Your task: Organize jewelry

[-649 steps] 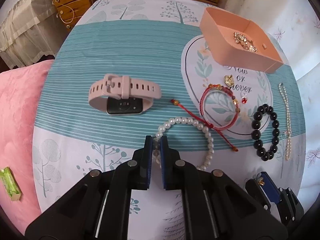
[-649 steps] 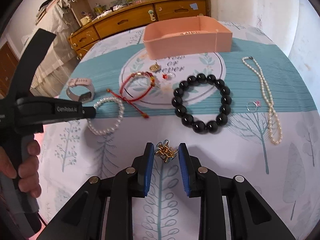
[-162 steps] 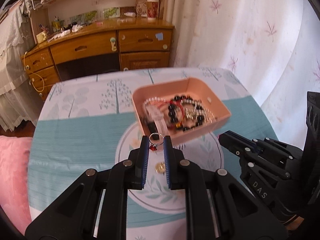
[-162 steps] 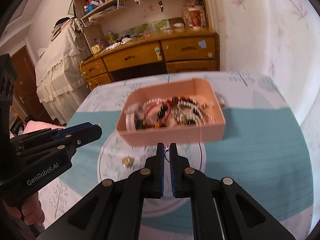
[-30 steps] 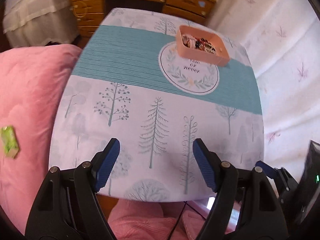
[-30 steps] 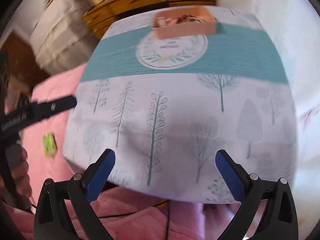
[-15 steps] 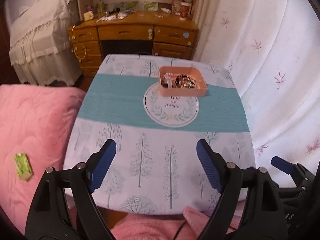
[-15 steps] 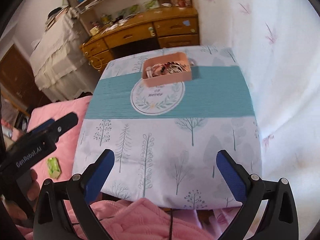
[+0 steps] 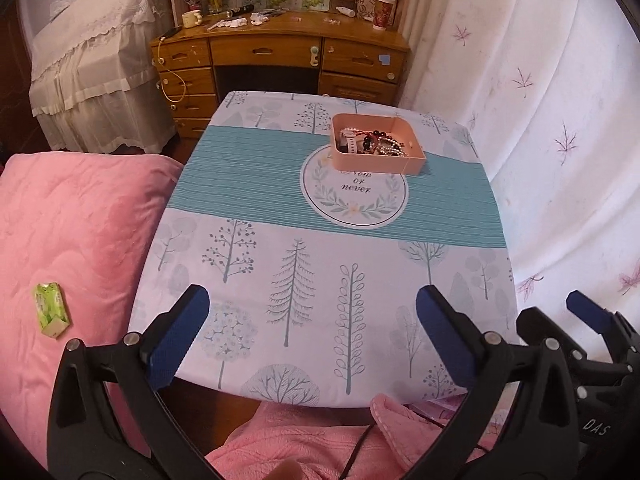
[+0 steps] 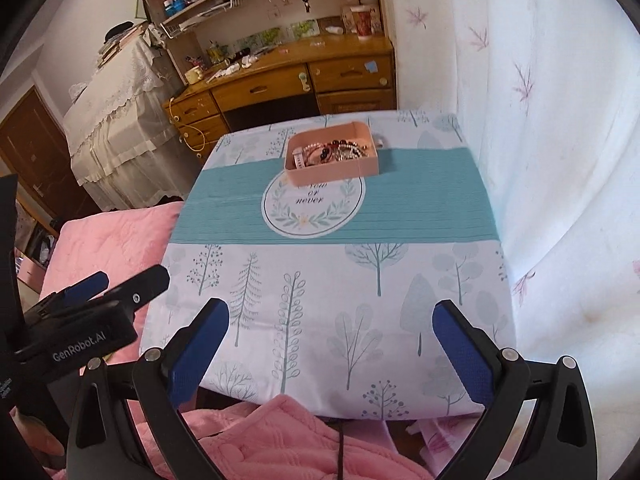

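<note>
A pink box [image 9: 416,162] [image 10: 332,172] stands at the far side of the table on the teal band. It holds the jewelry [image 9: 370,142] [image 10: 332,149]: a watch, bead bracelets, pearls and chains. My left gripper [image 9: 312,336] is wide open and empty, held back over the table's near edge. My right gripper [image 10: 336,344] is also wide open and empty at the near edge. Each gripper shows in the other's view, the left [image 10: 104,292] and the right [image 9: 588,316].
The table [image 9: 320,260] carries a tree-print cloth with a round "Now or never" emblem [image 9: 354,190]. A pink quilt [image 9: 72,232] with a green packet [image 9: 50,308] lies left. A wooden desk [image 9: 280,56] stands behind. A white curtain [image 9: 560,120] hangs right.
Both grippers have pulled back from the box toward the table's near edge and stay wide open. All loose jewelry seen earlier on the cloth now lies in the box.
</note>
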The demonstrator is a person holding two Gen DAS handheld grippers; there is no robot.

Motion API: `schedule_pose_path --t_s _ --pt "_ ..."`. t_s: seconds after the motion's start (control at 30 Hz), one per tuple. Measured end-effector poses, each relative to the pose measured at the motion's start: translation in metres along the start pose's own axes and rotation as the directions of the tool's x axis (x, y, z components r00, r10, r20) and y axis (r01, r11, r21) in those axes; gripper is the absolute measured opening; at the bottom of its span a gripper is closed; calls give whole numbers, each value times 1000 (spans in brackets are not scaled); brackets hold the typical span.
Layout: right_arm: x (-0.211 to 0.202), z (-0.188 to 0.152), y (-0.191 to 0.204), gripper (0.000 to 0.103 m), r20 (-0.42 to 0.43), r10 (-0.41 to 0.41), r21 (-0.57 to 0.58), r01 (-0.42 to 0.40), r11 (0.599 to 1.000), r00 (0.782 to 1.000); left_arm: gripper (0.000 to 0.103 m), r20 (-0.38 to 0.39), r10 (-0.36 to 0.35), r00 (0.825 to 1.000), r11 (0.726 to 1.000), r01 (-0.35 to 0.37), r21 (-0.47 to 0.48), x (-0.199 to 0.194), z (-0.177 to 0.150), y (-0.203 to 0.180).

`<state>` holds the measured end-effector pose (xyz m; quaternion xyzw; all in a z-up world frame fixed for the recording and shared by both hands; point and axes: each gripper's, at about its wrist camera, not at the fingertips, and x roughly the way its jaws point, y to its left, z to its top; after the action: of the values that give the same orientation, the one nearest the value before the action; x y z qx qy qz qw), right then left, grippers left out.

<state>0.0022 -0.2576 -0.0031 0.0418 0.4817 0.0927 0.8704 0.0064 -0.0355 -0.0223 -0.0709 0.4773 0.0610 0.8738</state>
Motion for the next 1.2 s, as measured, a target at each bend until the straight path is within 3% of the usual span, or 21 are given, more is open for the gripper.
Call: schedule_pose_path --t_s 0.53,1.2 --pt "-13 -3 12 103 50 20 -51 -18 999 999 103 65 7 998 999 -10 40 -18 -6 -6" --pt "-15 -10 -1 103 31 33 -42 -31 999 999 103 64 20 998 999 -22 40 -20 -14 -8"
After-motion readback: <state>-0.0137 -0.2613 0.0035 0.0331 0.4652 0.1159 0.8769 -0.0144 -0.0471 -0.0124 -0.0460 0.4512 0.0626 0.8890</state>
